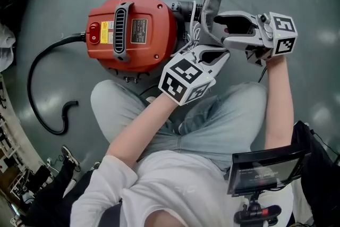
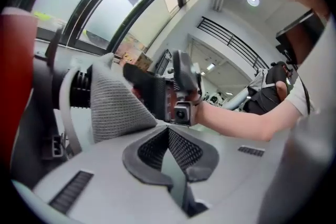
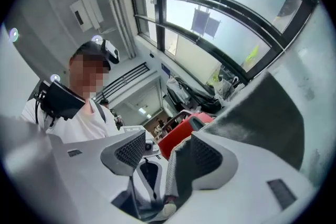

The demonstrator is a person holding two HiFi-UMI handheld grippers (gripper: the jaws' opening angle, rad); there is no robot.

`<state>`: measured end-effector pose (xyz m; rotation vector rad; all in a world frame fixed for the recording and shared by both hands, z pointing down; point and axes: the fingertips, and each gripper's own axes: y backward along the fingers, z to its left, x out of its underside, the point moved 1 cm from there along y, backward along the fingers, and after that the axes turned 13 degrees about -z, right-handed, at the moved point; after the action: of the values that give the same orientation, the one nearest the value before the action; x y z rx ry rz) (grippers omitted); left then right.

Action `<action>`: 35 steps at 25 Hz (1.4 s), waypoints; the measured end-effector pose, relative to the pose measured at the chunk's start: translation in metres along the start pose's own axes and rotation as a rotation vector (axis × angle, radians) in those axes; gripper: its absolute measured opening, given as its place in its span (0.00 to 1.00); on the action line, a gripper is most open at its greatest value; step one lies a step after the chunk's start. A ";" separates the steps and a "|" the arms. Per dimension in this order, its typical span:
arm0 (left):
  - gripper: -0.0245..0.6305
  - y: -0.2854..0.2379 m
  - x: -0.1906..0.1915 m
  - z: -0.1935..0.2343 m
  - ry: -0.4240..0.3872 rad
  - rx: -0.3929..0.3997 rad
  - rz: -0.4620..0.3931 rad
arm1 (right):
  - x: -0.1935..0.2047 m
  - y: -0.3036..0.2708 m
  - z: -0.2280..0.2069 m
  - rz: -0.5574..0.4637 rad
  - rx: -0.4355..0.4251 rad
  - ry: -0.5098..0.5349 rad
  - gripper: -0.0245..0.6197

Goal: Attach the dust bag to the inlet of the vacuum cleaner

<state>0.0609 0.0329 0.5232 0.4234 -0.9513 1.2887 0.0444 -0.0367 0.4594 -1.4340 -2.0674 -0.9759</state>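
Note:
The red vacuum cleaner [image 1: 133,29] stands on the floor with its dark inlet [image 1: 186,8] facing right. The grey dust bag [image 1: 212,0] stands up beside that inlet. My right gripper [image 1: 212,29] reaches in from the right with its jaws open around the bag's lower edge. In the right gripper view [image 3: 157,155] the grey fabric [image 3: 173,176] lies against one pad, with a gap to the other. My left gripper [image 1: 226,55] sits just below, tips together, nothing between them [image 2: 168,131]. It faces the bag [image 2: 113,105] and the right gripper [image 2: 163,94].
A black hose [image 1: 42,93] curls over the floor left of the vacuum. The person's legs in jeans [image 1: 212,114] lie right under both grippers. A dark screen on a mount [image 1: 265,167] sits at lower right. Clutter lines the left edge [image 1: 10,167].

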 end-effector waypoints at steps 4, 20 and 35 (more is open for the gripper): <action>0.05 0.008 -0.006 0.012 0.004 -0.027 -0.029 | -0.017 0.039 -0.037 -0.016 0.304 0.234 0.46; 0.05 0.183 -0.171 0.010 0.087 0.216 -0.347 | 0.028 0.009 -0.069 0.394 0.250 0.606 0.46; 0.05 0.164 -0.152 0.010 0.153 0.290 -0.162 | 0.026 0.022 -0.086 0.511 0.272 0.722 0.49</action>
<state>-0.0936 -0.0236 0.3713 0.6050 -0.5910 1.2937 0.0520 -0.0804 0.5403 -1.1449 -1.1783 -0.7939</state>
